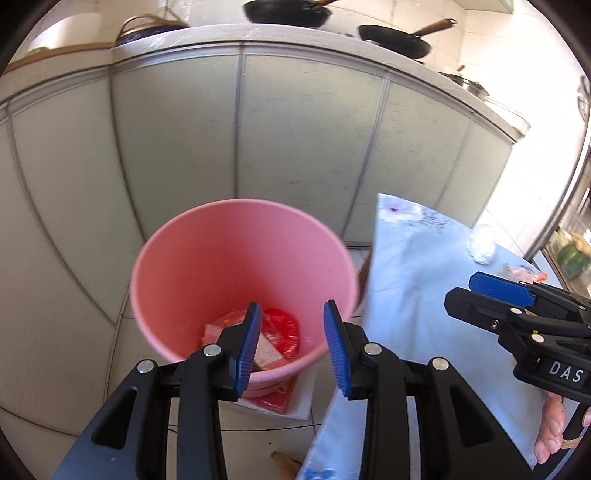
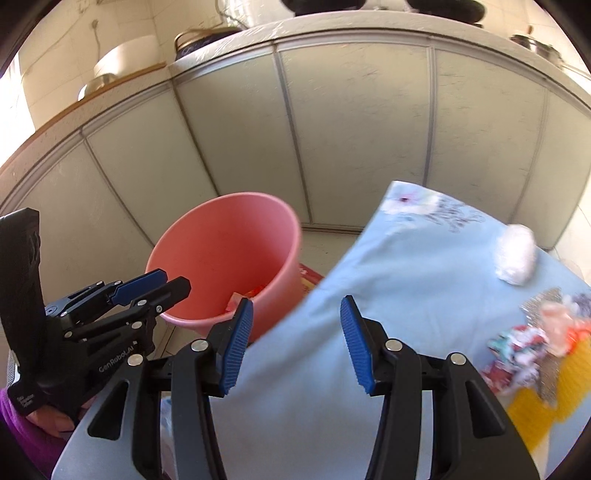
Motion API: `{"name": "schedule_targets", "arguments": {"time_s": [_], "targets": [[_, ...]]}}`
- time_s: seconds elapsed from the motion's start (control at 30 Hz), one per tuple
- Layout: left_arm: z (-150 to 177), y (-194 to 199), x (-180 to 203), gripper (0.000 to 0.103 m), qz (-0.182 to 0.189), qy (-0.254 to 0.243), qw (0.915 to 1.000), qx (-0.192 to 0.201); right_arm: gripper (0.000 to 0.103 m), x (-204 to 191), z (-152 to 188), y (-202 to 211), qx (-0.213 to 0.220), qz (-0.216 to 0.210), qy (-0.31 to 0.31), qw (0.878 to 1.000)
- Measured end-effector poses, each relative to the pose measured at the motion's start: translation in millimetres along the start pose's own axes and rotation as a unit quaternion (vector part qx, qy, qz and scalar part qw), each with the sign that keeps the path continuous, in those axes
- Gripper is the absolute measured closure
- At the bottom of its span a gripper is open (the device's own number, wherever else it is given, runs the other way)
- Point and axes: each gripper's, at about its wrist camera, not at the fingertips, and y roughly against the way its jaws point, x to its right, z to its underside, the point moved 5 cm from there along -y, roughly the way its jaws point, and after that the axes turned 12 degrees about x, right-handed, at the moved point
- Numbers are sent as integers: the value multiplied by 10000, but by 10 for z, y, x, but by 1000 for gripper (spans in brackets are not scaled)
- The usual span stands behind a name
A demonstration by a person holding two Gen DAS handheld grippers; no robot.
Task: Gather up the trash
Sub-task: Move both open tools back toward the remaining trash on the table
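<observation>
Pink bucket: near rim hidden behind left gripper fingers; trash in it partly covered, wrappers too blurred to ID. In right wrist view the bucket's right side is cut by the blue cloth on the desk. Red item under the bucket mostly hidden, can't tell what. White crumpled lump on far right of the cloth blurred. Colourful wrapper pile smeared, runs off right edge w/ yellow mat. Pans on far counter cut by top edge. Right gripper body cut off at right edge; hand only partly seen.
</observation>
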Motion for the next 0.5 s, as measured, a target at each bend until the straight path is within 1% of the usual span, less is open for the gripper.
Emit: {"name": "schedule_targets", "arguments": {"time_s": [0.13, 0.3, 0.5], "targets": [[-40, 28, 281, 69, 297, -178, 9994, 21, 53, 251, 47, 261, 144, 218, -144, 9996], [-53, 23, 655, 69, 681, -350, 9971, -26, 53, 586, 134, 566, 314, 621, -278, 9972], [-41, -11, 1190, 69, 1186, -680, 9906, -93, 53, 1024, 266, 869, 430, 1073, -591, 9915]]}}
